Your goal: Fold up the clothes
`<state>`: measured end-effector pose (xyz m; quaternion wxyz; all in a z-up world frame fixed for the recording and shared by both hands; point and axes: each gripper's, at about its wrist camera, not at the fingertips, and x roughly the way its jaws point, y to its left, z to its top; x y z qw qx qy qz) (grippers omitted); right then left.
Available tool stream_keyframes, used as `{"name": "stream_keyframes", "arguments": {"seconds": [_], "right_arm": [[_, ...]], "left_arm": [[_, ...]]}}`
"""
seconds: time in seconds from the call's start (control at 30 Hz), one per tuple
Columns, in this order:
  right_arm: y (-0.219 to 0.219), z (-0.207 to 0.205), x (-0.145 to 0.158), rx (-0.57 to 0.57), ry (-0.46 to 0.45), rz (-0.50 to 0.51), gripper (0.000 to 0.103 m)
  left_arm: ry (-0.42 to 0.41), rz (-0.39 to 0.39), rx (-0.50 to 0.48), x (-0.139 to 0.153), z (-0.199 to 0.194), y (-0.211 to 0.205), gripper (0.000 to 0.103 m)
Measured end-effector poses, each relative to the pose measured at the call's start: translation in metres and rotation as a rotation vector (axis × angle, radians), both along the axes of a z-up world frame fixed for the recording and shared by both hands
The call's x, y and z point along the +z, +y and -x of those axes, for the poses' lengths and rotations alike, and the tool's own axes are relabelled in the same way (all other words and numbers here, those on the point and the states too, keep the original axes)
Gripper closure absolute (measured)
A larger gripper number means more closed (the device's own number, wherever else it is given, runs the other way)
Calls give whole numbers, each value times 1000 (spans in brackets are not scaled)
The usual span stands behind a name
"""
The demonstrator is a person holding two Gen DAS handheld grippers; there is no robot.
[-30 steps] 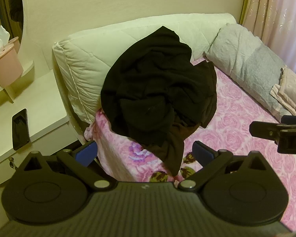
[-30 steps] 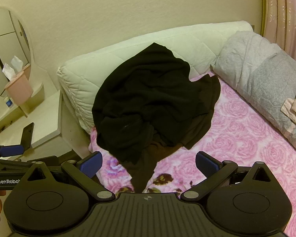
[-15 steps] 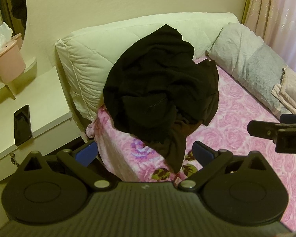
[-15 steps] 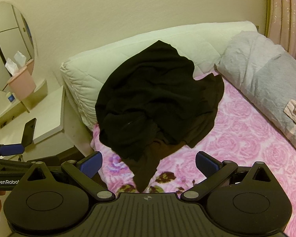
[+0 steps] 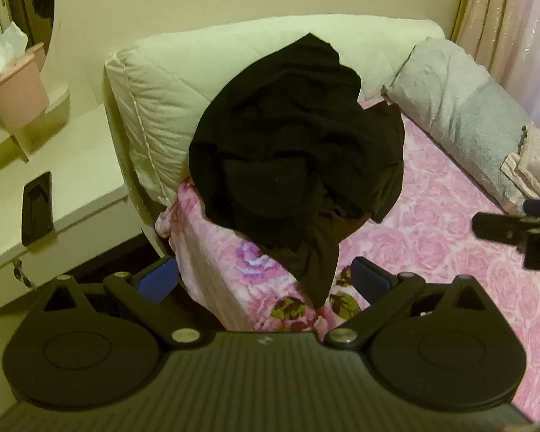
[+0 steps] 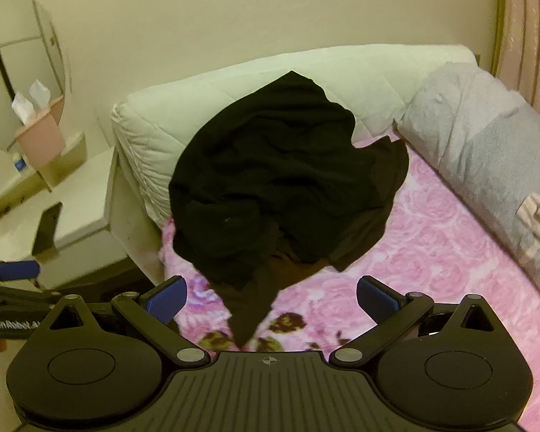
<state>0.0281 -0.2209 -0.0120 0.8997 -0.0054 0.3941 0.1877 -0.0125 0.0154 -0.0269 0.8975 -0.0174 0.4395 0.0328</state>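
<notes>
Both grippers — left, right — gape wide, empty, short of the black garment.

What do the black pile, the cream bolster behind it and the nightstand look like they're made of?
Black pile: soft matte cloth, probably knit; it drapes and creases without shine. Cream bolster: quilted padded fabric with stitched diamond lines and a faintly satiny piped edge. Nightstand: smooth white painted or laminated board, seemingly; hard flat top, crisp edge.

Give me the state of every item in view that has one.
Left gripper: open, empty.
Right gripper: open, empty.
Black crumpled garment pile: unfolded, heaped on the pink floral bedspread.
Black phone: flat, screen dark.
Pink tissue box: tissue protruding.
</notes>
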Motion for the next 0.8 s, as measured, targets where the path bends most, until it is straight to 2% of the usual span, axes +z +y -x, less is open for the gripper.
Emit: {"name": "stream_keyframes", "arguments": {"seconds": [0.13, 0.27, 0.43, 0.6, 0.67, 0.8], "right_arm": [[-9, -12, -10, 43, -29, 20, 0], [1, -41, -23, 92, -76, 41, 0], [32, -97, -47, 182, -112, 199, 0], [71, -167, -98, 285, -101, 359, 0], [86, -197, -124, 328, -104, 426, 0], [112, -255, -171, 404, -111, 520, 0]], "left_arm": [[12, -26, 2, -10, -7, 5, 5], [35, -48, -10, -26, -36, 21, 5], [57, -51, -77, -67, -103, 47, 8], [75, -39, -167, -122, -181, 63, 10], [86, -34, -210, -146, -211, 66, 14], [122, -31, -280, -188, -253, 67, 16]]}}
